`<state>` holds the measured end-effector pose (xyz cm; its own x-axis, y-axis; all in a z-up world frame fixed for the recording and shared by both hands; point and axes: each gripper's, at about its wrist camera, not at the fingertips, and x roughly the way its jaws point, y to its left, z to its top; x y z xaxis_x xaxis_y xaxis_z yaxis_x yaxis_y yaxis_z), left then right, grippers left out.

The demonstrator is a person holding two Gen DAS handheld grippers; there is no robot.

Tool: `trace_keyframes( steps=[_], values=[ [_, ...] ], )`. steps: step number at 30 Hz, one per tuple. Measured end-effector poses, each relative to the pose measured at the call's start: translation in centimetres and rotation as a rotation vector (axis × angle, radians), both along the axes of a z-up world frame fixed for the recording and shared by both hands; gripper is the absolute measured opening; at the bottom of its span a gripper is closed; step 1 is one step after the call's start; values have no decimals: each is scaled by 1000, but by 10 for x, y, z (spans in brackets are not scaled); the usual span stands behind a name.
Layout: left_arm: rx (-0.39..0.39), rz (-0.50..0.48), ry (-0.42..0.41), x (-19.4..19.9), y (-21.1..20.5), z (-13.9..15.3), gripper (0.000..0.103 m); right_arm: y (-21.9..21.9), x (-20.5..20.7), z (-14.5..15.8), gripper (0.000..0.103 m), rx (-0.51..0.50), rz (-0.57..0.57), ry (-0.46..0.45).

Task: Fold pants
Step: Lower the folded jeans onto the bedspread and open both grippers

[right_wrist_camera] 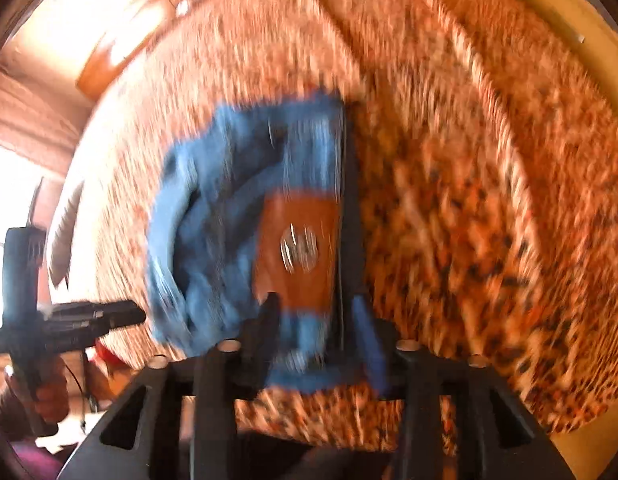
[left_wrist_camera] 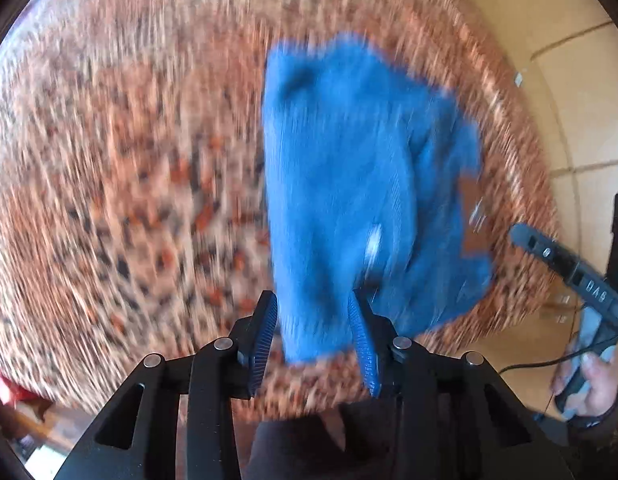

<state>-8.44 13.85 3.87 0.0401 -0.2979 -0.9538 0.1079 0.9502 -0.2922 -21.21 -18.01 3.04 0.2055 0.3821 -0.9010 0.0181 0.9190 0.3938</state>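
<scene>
Both views are blurred, so small details are hard to read.

In the left wrist view, the blue pants (left_wrist_camera: 361,184) lie bunched on a patterned orange and brown rug (left_wrist_camera: 129,160), a little right of the centre of the frame. The left gripper (left_wrist_camera: 315,332) is at the lower centre. Its two ribbed fingers (left_wrist_camera: 265,332) stand apart, and the lower edge of the pants shows in the gap between them. The jaws are open and do not press on the cloth. At the right edge of this frame the right gripper (left_wrist_camera: 525,236) reaches in from the lower right, held by a hand (left_wrist_camera: 593,384). It is beside the pants, but I cannot tell from here if its fingers are open or closed. Pale floor tiles (left_wrist_camera: 565,80) appear in the upper right, past the border of the rug.

In the right wrist view, the pants (right_wrist_camera: 229,220) lie left of centre on the rug (right_wrist_camera: 469,220). A brown patch (right_wrist_camera: 301,248) with a round silver mark is on the cloth just above the right gripper (right_wrist_camera: 317,340) at the lower centre. Its fingers are spread wide, with the near edge of the pants between them, and they do not clamp it. The left gripper (right_wrist_camera: 129,314) shows at the left edge, low in the frame, near the pants.
</scene>
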Motion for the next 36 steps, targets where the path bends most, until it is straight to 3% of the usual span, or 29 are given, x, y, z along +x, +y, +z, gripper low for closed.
trace_keyframes(
  steps=[3,6,9,11,12,16,21,24,26,28,31,33,36],
  values=[
    [26,38,-71,43,-8,11,47,7,32,9,52,58,-16,-82],
    [61,67,-60,79,-13,1,46,24,62,1,51,83,-7,-127],
    [131,120,-32,108,-21,-32,47,37,86,-21,48,68,-18,-130],
    [164,136,38,120,-21,-68,54,39,96,-48,47,-44,-14,-94],
    [158,152,29,123,-25,-73,57,39,103,-59,45,-53,-10,-59],
    [115,90,39,105,-25,-50,40,33,102,-54,45,-47,-14,-56],
    [31,32,44,39,-25,-38,43,39,61,-19,49,38,51,-89],
    [128,-26,-19,15,-39,-57,47,47,42,-28,48,45,78,-58],
    [207,-67,-62,12,-48,-69,54,57,36,-52,44,-24,127,-39],
    [174,-59,-31,11,-46,-65,51,62,37,-43,44,-52,126,-33],
    [107,-33,14,6,-27,-54,49,52,37,-19,48,24,76,-34],
    [94,-20,26,-7,-17,-53,50,46,25,-5,59,27,79,-62],
    [103,-23,77,-23,-22,-64,51,40,-1,-8,61,-1,104,-59]
  ],
)
